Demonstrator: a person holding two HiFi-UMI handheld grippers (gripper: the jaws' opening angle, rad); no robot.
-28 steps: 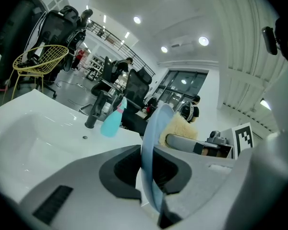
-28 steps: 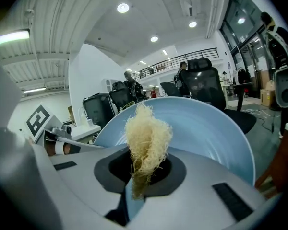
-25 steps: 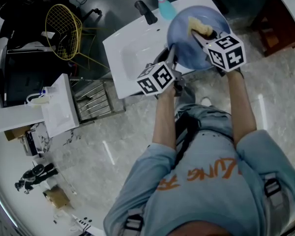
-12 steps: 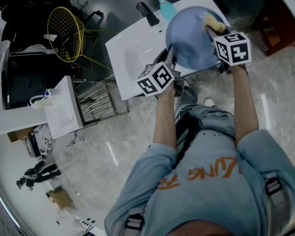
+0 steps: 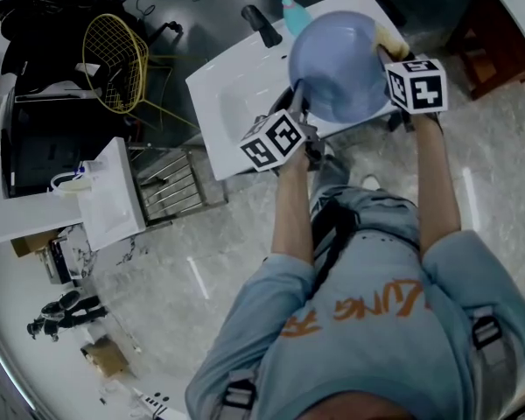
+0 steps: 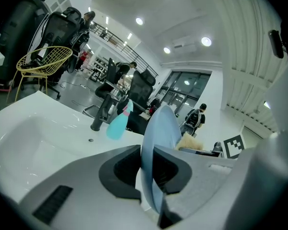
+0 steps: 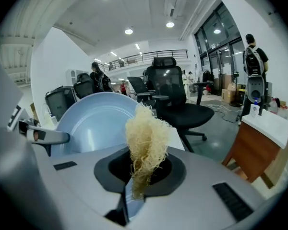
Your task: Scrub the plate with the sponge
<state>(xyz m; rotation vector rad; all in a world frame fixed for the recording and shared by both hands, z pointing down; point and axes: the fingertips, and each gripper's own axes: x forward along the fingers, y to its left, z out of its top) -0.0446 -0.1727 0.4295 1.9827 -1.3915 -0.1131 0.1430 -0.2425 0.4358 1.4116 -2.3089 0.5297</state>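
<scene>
The left claw [image 6: 147, 166] is clamping the near-left rim of the plate [image 5: 337, 64], holding it tilted on edge above the white basin [image 5: 236, 94]. That is probably so drips are falling into the basin and the hollow face is turning toward the other hand. The right claw [image 7: 140, 174] is pinching the sponge [image 7: 145, 140], a pale, stringy, loofah-like tuft, at the plate's far-right rim; whether it is touching is unclear. The plate is looking smooth, round, shallow and pale blue.

Office hall: swivel chairs [image 7: 175, 97], mezzanine railing [image 7: 149, 56], tall windows [image 7: 225, 47].
</scene>
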